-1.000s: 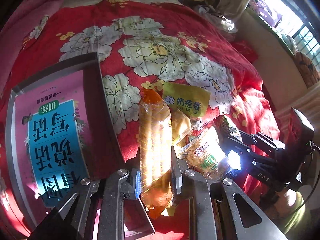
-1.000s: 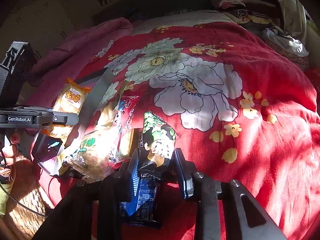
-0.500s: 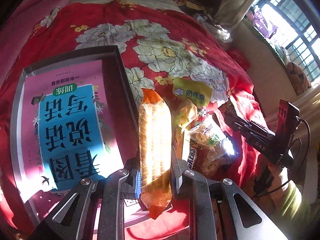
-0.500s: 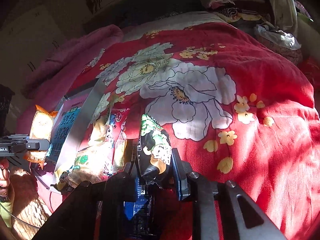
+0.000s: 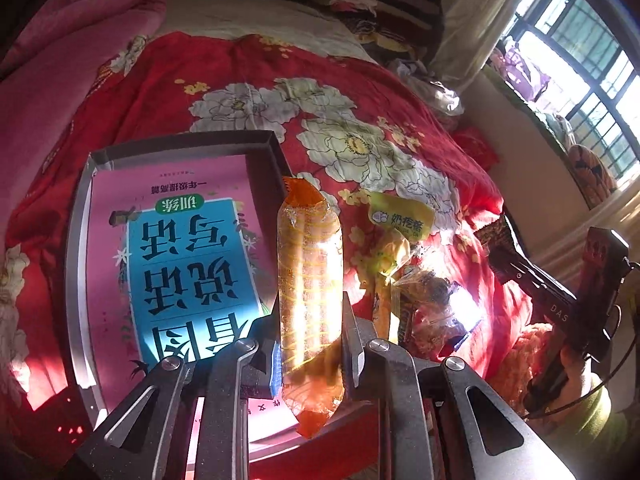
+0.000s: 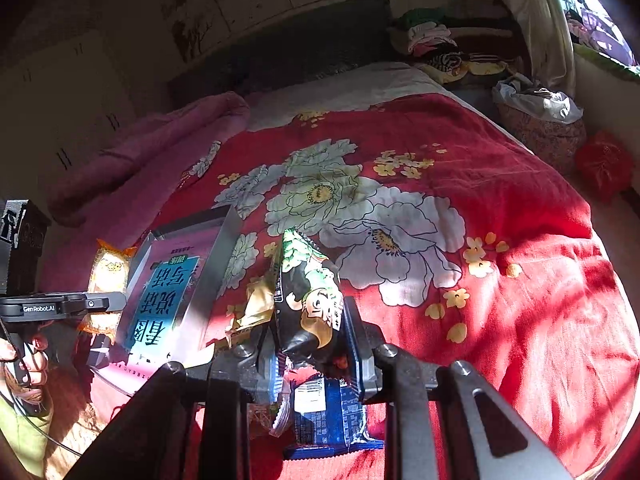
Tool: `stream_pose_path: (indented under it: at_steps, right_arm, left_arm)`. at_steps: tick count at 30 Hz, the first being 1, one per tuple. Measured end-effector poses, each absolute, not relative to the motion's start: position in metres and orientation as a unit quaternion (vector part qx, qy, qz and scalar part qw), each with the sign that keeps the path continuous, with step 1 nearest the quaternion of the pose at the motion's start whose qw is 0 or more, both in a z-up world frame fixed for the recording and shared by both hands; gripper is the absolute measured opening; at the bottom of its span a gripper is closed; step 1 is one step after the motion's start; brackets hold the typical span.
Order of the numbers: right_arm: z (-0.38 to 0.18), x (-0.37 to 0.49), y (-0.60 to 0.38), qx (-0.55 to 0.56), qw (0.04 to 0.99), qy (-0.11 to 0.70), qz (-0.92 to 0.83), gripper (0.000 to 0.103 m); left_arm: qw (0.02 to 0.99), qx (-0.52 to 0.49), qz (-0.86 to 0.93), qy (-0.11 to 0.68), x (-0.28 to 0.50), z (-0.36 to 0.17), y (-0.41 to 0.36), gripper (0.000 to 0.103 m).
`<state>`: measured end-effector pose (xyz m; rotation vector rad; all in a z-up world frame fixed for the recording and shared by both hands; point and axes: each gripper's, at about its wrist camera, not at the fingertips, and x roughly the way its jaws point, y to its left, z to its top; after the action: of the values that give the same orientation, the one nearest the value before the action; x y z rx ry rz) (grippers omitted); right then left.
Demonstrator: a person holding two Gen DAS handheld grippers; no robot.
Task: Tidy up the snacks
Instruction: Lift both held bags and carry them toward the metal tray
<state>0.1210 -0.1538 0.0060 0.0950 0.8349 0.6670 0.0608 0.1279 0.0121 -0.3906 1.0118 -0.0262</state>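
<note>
While I hover at the tray's right edge:
Left claw: clamps glossy orange tube-shaped packet.
Right claw: pinches crinkly dark pouch.

Both held snack packets now higher.

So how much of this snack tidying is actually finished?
Hardly any, by the look of it. The metal tray holds only a book; no snack lies in it. In hand: the left hand-held gripper is closed on an orange snack pack and the right hand-held gripper on a black snack bag. Left: a pile of snacks on the red bedspread.
</note>
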Motion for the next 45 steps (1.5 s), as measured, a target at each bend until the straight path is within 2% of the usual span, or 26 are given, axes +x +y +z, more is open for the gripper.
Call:
stream_pose_path:
  at_steps: [19, 45]
  right_arm:
    - [0.049, 0.094, -0.111, 0.073, 0.851, 0.374, 0.362, 0.026]
    - [0.08, 0.063, -0.034, 0.035, 0.827, 0.356, 0.433, 0.026]
  left_arm:
    - [0.866, -0.19, -0.011, 0.463, 0.043, 0.028, 0.139, 0.022]
    - [0.87, -0.204, 0.009, 0.45, 0.015, 0.038, 0.163, 0.022]
